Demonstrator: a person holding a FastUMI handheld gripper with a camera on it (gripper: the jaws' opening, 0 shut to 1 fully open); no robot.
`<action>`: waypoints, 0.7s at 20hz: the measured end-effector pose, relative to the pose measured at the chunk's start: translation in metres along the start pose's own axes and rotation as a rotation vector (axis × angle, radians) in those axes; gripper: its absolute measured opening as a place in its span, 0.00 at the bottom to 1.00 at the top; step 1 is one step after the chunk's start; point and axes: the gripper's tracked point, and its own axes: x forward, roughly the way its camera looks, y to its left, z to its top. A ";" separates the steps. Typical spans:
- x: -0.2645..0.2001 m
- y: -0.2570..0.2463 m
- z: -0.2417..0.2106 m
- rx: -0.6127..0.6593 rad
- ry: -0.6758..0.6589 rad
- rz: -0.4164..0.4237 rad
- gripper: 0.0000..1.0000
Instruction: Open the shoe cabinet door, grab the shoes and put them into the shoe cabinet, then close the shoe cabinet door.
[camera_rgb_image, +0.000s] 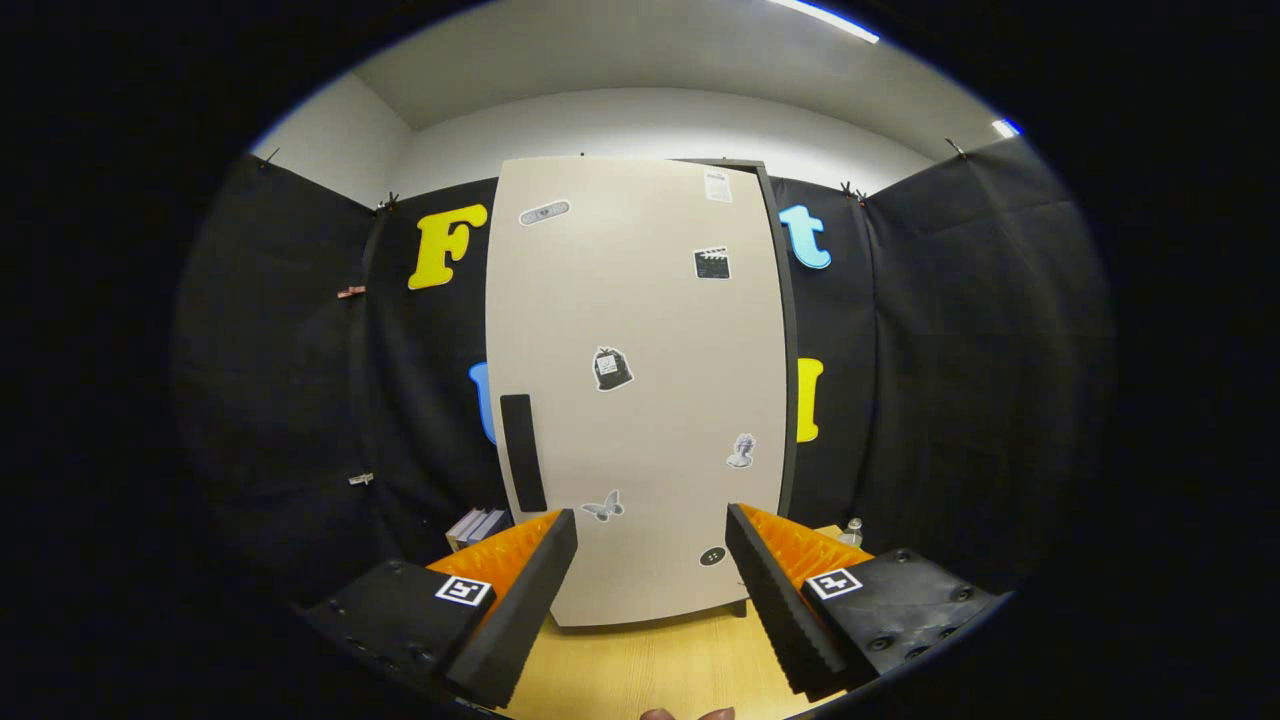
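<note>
A tall beige shoe cabinet (640, 390) stands upright on the wooden floor, straight ahead of the fingers and beyond them. Its door is shut and carries several small stickers. A black vertical handle (523, 452) sits low on the door's left side, just above the left finger. My gripper (650, 545) is open, its fingers spread wide with nothing between them, apart from the door.
Black cloth walls close in behind and on both sides of the cabinet. A stack of grey items (478, 525) lies left of the cabinet's foot, and a small bottle (852, 531) stands at its right. Bare wooden floor (640, 670) lies under the fingers.
</note>
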 end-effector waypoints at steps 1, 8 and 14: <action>0.001 -0.001 0.000 0.000 0.002 -0.001 0.98; -0.001 -0.004 -0.005 -0.015 0.015 -0.008 0.98; -0.003 -0.010 -0.006 -0.011 0.022 -0.021 0.98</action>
